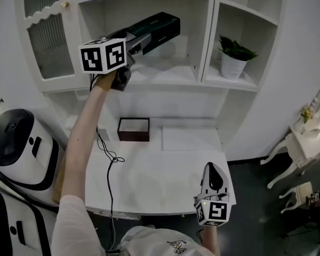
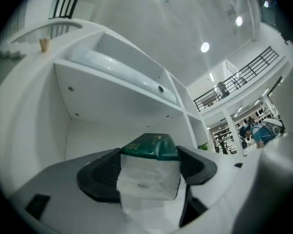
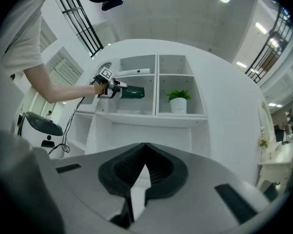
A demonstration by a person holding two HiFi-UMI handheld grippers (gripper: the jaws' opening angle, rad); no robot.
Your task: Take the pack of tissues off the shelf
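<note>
White shelf unit (image 1: 205, 36) was seen at 12 o'clock in head view, white desk (image 1: 170, 180) spread below it toward 6. Potted plant (image 1: 233, 57) was housed in right compartment, at 1 o'clock. Dark box (image 1: 133, 129) was set on desk's far side, near centre. Pack of tissues (image 1: 159, 28), green-wrapped, was held inside left compartment at 12 o'clock, clear of shelf board. Left gripper (image 1: 143, 40) was clamped on pack's near end, jaws pressed against both sides. Right gripper (image 1: 209, 169) was held at 5 o'clock over desk edge, jaws closed together, nothing gripped.
</note>
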